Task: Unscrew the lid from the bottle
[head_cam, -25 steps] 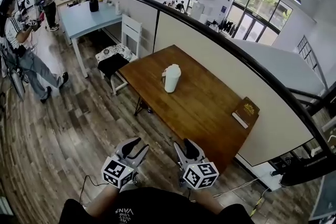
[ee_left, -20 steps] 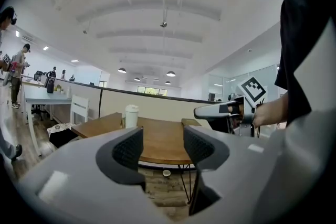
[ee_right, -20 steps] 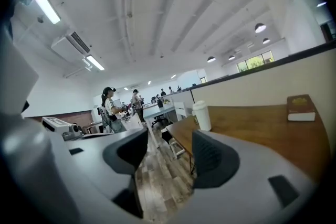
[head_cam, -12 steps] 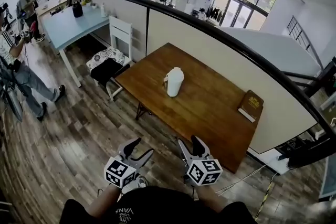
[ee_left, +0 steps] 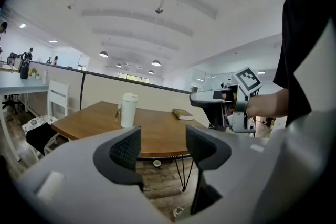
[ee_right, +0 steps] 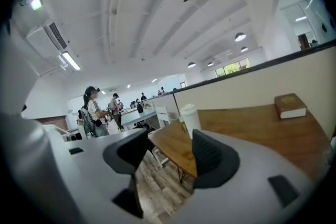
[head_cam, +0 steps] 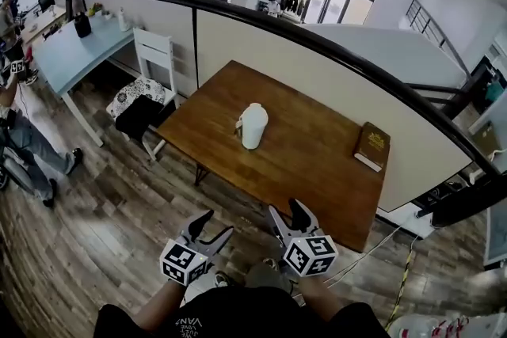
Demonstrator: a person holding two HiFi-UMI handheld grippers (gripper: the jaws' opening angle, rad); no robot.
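With left tongs (head_cam: 216,224) and right tongs (head_cam: 285,209) just opened, empty, well short of the white bottle (head_cam: 253,127) upright on the tabletop (head_cam: 317,162), we are planning to brace its body and clasp its lid (head_cam: 255,108) squarely.

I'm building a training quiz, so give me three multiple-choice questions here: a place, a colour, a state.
1. In the head view, where on the wooden table is the book? A left end B middle C right end
2. The bottle is: A red B white C black
3. The left gripper and right gripper are: A open, empty B shut on the bottle C shut on the book
C: it lies by the right edge. B: it looks white all over. A: both jaw pairs, just opening, stand apart, empty.
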